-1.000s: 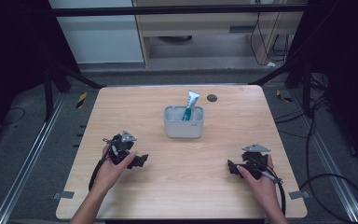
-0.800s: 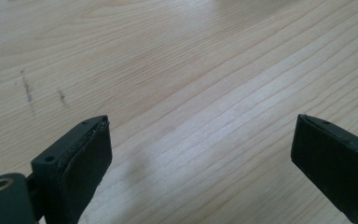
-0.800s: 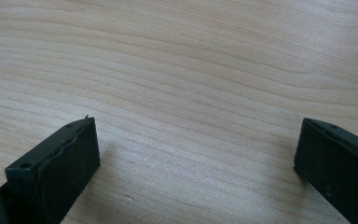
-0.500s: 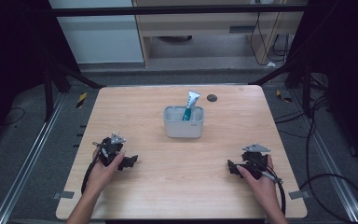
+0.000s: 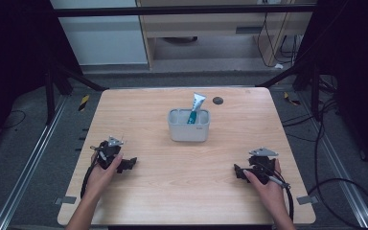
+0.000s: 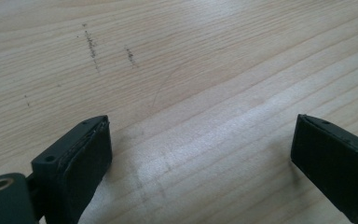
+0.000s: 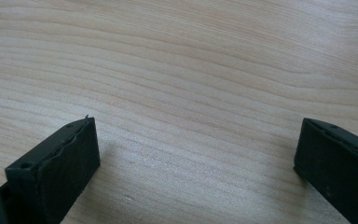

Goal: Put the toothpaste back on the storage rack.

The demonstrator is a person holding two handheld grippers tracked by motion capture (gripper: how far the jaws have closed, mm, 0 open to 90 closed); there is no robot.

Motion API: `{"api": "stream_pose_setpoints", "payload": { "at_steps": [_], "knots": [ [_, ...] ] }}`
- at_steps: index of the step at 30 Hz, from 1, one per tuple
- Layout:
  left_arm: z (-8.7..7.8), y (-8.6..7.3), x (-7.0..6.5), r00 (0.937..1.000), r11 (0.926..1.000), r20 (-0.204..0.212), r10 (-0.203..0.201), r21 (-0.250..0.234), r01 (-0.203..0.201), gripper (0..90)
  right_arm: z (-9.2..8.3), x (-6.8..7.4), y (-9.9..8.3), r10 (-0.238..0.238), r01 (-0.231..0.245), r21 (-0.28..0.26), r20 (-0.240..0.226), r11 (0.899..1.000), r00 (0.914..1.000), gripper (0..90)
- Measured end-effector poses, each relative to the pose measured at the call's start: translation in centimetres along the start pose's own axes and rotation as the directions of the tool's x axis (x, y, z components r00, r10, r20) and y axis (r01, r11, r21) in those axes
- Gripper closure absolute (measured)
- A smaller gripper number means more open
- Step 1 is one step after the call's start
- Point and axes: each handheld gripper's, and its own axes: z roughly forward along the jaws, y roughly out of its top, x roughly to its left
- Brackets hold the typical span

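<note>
From the high view, I hold my left gripper low over the near-left part of the wooden table, my left hand wrapped around its body, its grey three-cornered plate on top and its cable looping down beside my wrist. My right gripper sits over the near-right part of the table in my right hand, its jaws pointing inward toward the table's middle. Well apart from both tools, a pale grey rectangular holder stands past the centre of the table, and a tube with a teal lower part and a light upper end leans upright in its right compartment, rising above the rim. A small dark round object lies on the table beyond the holder, near the far edge. In the left gripper view, my left gripper has its two black jaws spread wide with bare wood grain between them, and faint dark scuff marks run across the boards ahead. In the right gripper view, my right gripper is likewise spread wide over plain wood, with nothing pinched.
</note>
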Motion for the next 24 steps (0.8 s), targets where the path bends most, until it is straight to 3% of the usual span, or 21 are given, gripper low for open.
{"api": "stream_pose_setpoints", "payload": {
  "at_steps": [12, 24],
  "knots": [
    [0.93, -0.26, 0.44, 0.9997, 0.9967, 0.014, 0.021, -0.079, -0.020, 0.9, 0.01, 0.01, 0.00, 0.002, -0.002, -0.001, 0.000, 1.000, 1.0000, 0.3],
    [1.12, -0.13, 0.46, 0.9997, 0.9971, 0.017, 0.016, -0.075, -0.014, 0.0, 0.23, -0.25, 0.22, 0.013, -0.013, -0.002, 0.015, 1.000, 0.9998, 0.3]
  ]
}}
